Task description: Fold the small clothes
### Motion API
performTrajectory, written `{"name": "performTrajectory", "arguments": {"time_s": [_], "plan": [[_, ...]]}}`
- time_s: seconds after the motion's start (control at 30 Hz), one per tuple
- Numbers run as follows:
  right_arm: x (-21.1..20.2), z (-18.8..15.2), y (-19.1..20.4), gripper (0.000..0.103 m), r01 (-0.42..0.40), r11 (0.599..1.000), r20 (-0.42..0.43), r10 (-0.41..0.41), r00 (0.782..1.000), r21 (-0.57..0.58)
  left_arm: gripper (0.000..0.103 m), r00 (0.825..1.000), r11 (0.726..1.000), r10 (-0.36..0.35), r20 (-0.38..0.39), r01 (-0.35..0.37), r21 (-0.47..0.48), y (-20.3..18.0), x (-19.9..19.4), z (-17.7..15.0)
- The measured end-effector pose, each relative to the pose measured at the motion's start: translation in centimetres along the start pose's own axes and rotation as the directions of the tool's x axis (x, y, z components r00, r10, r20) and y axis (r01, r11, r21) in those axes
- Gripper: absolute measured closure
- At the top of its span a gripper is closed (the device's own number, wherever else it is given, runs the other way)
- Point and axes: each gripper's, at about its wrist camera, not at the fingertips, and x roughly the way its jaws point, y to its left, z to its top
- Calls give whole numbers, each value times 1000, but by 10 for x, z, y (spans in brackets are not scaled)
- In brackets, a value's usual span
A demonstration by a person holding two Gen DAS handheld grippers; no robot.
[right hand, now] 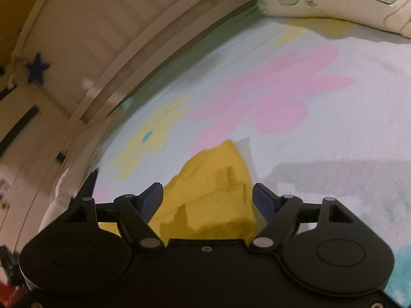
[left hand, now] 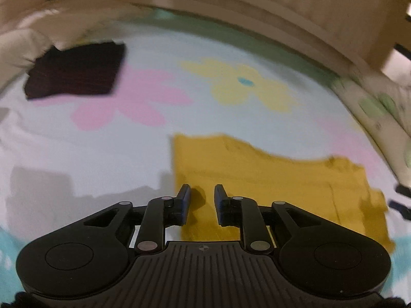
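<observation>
A mustard-yellow small garment (left hand: 269, 187) lies partly folded on a flowered bedsheet (left hand: 128, 138). My left gripper (left hand: 203, 192) is open with a narrow gap, just above the garment's left edge, holding nothing. In the right wrist view the same yellow garment (right hand: 213, 195) bunches up between the fingers of my right gripper (right hand: 208, 192), which is wide open and not closed on the cloth. A dark maroon folded garment (left hand: 77, 73) lies at the far left of the bed.
A beige headboard or bed rail (left hand: 231, 2) curves along the far side. A pillow with green flower print (right hand: 346, 2) lies at the upper right, and it also shows in the left wrist view (left hand: 377, 113). A white pillow (left hand: 18, 48) sits at far left.
</observation>
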Motion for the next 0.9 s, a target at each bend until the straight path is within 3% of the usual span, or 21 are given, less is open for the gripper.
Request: {"name": "performTrajectory", "arguments": {"time_s": [0.13,0.3,0.5,0.53,0.8,0.9], "plan": [[4,-3,-2,25,18,1000,-41,-18,999,-6,84,998,999,-17,-57,15,-37,2,5,-10],[8,-3,-7,28,26,1000,-50,-25,998,10,82,1000,993,17,-17,-19,-117,17,0,-1],[17,-6,-9,64,25,1000,-79,-24,997,12,64,1000,979,-12,-29,6,-204,31,9,2],[17,-6,-10,79,27,1000,-79,-26,997,12,64,999,978,-19,-34,11,-210,32,11,0],[14,-4,-5,80,-7,1000,-63,8,998,13,65,997,982,-64,-52,54,-178,20,18,-1],[14,-3,-3,80,-19,1000,-60,20,998,21,82,993,981,-100,-59,89,-170,14,20,-1]]}}
